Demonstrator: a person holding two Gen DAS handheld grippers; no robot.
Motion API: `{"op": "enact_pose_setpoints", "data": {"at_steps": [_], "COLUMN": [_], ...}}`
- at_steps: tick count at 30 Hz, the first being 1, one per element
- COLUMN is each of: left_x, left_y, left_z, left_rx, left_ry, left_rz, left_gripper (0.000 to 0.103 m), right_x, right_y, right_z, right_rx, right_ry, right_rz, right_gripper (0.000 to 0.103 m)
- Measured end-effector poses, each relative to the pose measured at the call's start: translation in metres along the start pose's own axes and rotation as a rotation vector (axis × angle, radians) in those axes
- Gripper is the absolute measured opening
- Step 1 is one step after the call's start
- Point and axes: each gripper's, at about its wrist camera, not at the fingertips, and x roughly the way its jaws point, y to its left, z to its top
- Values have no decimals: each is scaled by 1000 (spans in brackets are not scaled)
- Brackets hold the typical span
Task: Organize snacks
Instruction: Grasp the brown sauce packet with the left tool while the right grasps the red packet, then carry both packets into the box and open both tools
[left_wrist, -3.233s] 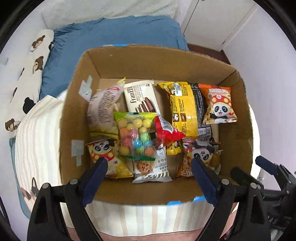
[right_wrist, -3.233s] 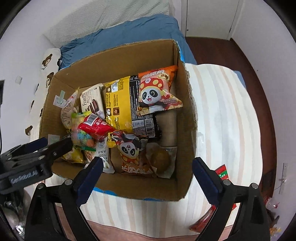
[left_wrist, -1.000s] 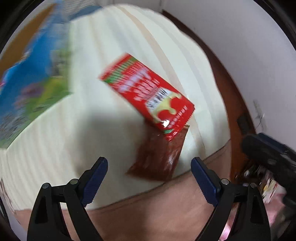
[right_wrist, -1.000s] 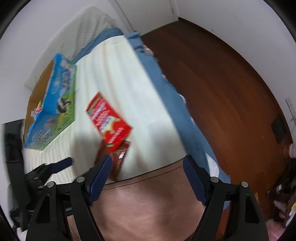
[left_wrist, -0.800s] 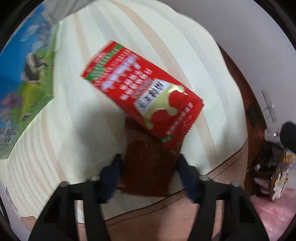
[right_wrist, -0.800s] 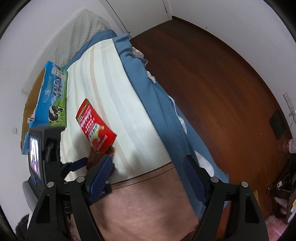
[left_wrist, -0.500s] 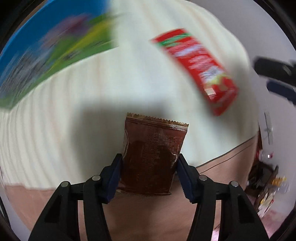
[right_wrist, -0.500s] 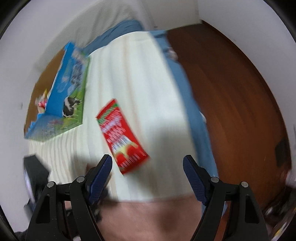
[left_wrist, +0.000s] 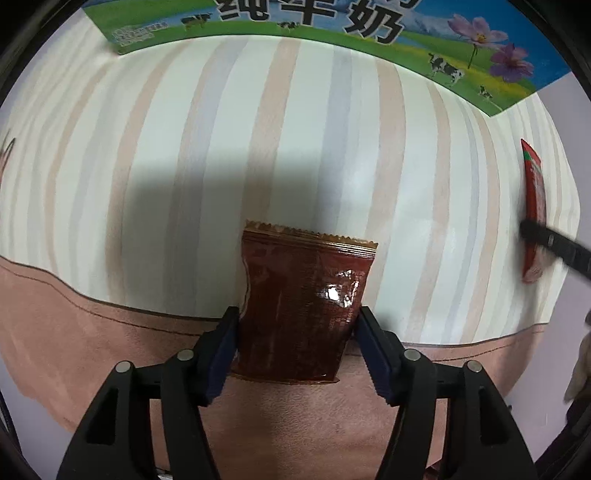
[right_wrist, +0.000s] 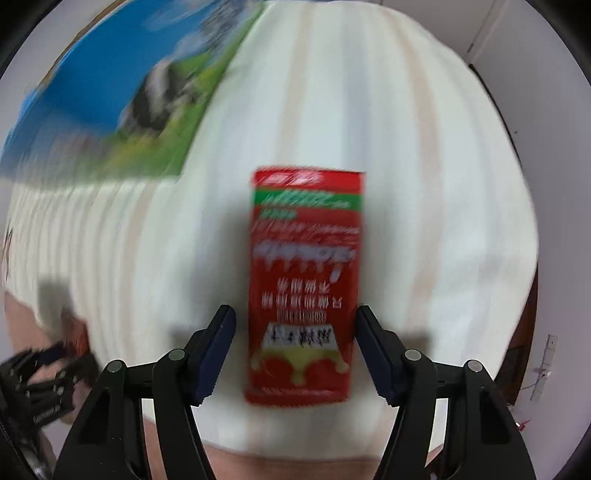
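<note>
My left gripper (left_wrist: 295, 345) is shut on a dark brown snack packet (left_wrist: 303, 306), its jaws pressing both side edges above the striped bedcover. A red snack packet (right_wrist: 304, 284) lies flat on the bedcover in the right wrist view, and shows at the right edge of the left wrist view (left_wrist: 533, 192). My right gripper (right_wrist: 295, 339) straddles the red packet's lower half; whether its jaws touch the packet I cannot tell through the blur. The snack box (left_wrist: 332, 26) with blue and green cow print stands behind.
The striped bedcover (left_wrist: 184, 147) gives way to a pink border (left_wrist: 74, 332) at the near edge. The box side also shows at upper left in the right wrist view (right_wrist: 110, 92). Wooden floor (right_wrist: 517, 354) lies beyond the bed's right edge.
Both grippers swung from the box to the packets on the bed. My left gripper closed on the brown packet and pulled it clear of the red one. My right gripper came down over the red packet.
</note>
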Motion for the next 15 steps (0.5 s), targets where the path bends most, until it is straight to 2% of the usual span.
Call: {"op": "enact_pose_setpoints", "data": {"at_steps": [7, 10, 11, 12, 15], "left_x": [9, 20, 25, 25, 35], "left_y": [2, -5, -11, -13, -17], "left_z": [12, 14, 13, 12, 17], "left_rx": [20, 36, 37, 35, 40], "left_ry": [10, 11, 12, 12, 23], "left_rz": [-5, -8, -15, -27, -58], "left_gripper": [70, 74, 77, 82, 97], "right_x": [1, -5, -5, -3, 9], "right_y": [27, 18, 13, 9, 3], "right_z": [-62, -79, -81, -84, -92], "right_rx": [22, 115, 141, 166, 211], "right_ry": [58, 37, 34, 44, 80], "right_rz": [46, 75, 68, 50, 38], "right_gripper": [68, 68, 72, 82, 92]}}
